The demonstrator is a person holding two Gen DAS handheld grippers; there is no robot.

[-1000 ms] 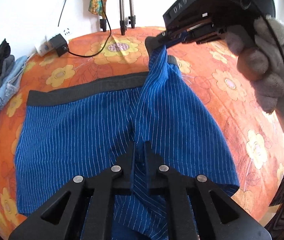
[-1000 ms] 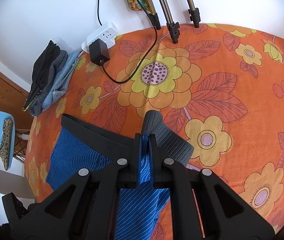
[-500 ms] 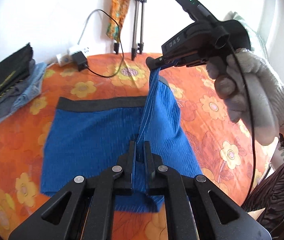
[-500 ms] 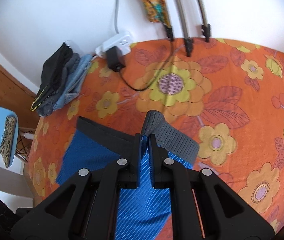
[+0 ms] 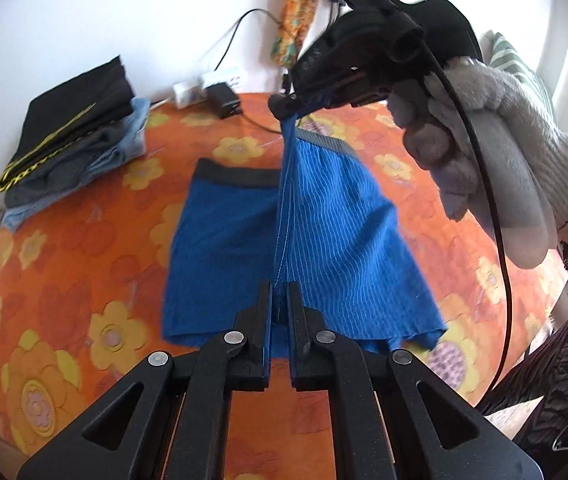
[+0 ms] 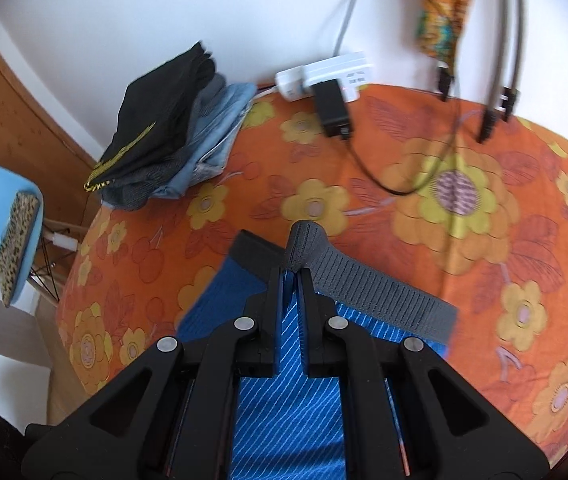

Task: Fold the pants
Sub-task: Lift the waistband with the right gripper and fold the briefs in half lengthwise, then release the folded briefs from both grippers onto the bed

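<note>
Left wrist view: left claw [image 5: 280,308] clamped on hem end of blue striped pants [image 5: 224,240]; half lifted off orange floral bench [image 5: 84,280], rest flat, toward the folded clothes stack [image 5: 76,140]. Right wrist view: right claw [image 6: 292,280] pinching grey waistband [image 6: 363,284]. Fabric looks light, soft, floppy; best gripped at waistband & hem edges.

pants [image 5: 323,240] — ribbed knit cloth, matt | left tool [image 5: 280,312] — matt black plastic | glove [image 5: 495,168] — fuzzy knit

Your left claw [image 5: 280,300] pinches the blue shorts [image 5: 323,240] near hem; right claw [image 5: 284,106] lifts their far waistband above the flowered worktop [image 5: 84,264].
</note>
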